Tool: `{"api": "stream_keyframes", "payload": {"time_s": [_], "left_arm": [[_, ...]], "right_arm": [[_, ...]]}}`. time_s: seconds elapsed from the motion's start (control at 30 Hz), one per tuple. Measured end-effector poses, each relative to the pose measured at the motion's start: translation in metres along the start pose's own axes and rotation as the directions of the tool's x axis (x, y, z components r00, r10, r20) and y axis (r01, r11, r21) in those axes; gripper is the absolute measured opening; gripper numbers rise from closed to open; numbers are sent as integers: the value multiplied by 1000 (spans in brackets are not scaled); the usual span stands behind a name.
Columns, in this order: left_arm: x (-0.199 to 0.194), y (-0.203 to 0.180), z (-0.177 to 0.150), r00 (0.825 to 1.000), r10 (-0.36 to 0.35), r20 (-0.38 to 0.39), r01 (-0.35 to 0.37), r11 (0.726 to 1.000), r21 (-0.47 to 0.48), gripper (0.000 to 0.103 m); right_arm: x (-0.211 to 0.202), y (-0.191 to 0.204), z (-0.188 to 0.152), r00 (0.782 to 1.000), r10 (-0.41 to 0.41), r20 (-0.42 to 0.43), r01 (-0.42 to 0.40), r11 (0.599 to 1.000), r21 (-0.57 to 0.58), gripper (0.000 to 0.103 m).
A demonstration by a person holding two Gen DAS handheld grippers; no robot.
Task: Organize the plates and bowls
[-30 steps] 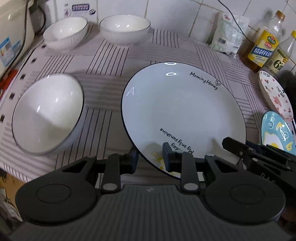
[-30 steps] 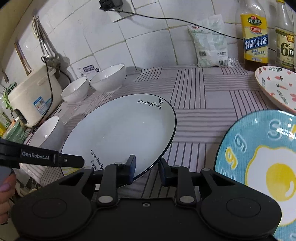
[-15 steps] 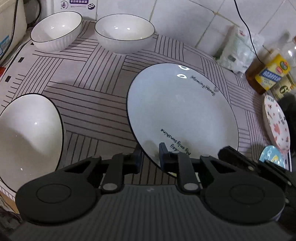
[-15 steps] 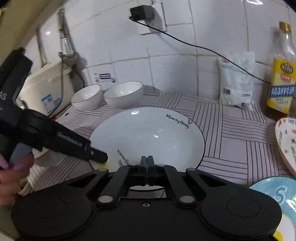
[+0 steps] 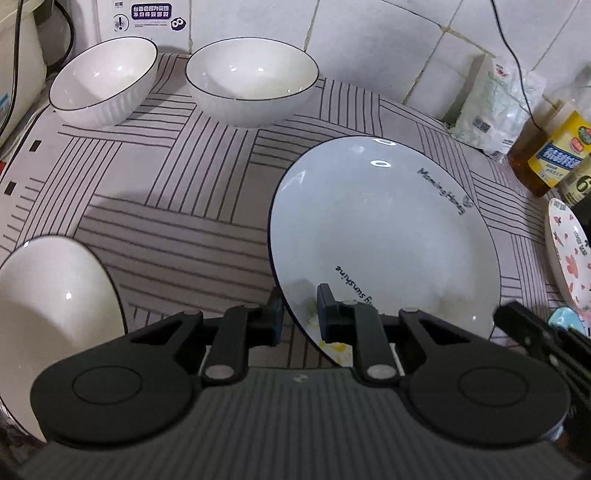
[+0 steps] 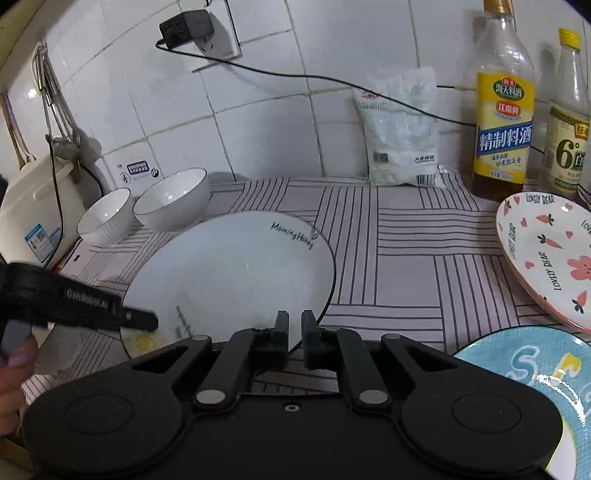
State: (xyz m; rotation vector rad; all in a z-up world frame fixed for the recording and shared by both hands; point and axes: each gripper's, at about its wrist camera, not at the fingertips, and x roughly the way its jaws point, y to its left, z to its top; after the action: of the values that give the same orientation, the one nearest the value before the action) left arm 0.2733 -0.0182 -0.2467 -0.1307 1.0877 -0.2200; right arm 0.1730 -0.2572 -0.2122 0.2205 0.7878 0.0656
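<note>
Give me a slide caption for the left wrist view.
Left hand-held gripper straddles the near rim of the white plate, three white bowls around it on the striped cloth.

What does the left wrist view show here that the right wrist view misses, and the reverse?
Only the left wrist view shows the near bowl clearly and the left gripper straddling the white plate rim. Only the right wrist view shows the wall charger, hanging utensils, rice cooker body and most of the blue egg plate. Both show the white plate, two far bowls, salt bag, bottles and carrot plate.
</note>
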Motion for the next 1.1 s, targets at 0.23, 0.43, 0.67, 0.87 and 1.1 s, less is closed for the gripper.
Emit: {"api": "stream_keyframes", "payload": {"time_s": [0.23,0.43,0.67,0.87,1.1], "left_arm": [[-7,-15,4,993,115,-9,-114,989,97,30],[-53,-46,-8,996,75,46,-81,984,161,45],[-87,-104,-31,997,-62,45,47,959,278,55],[-92,-156,-59,990,-143,16,126,914,386,63],[-66,-189,-89,979,-195,-58,201,883,424,68]], "right_arm": [[-30,-6,-6,1000,-14,19,15,999,-31,19],[-90,-29,-13,995,-83,61,87,995,-58,36],[-160,-63,-32,976,-190,107,194,981,-29,52],[-191,-86,-61,952,-272,137,271,962,30,61],[-174,-113,-97,956,-279,96,268,957,109,62]]}}
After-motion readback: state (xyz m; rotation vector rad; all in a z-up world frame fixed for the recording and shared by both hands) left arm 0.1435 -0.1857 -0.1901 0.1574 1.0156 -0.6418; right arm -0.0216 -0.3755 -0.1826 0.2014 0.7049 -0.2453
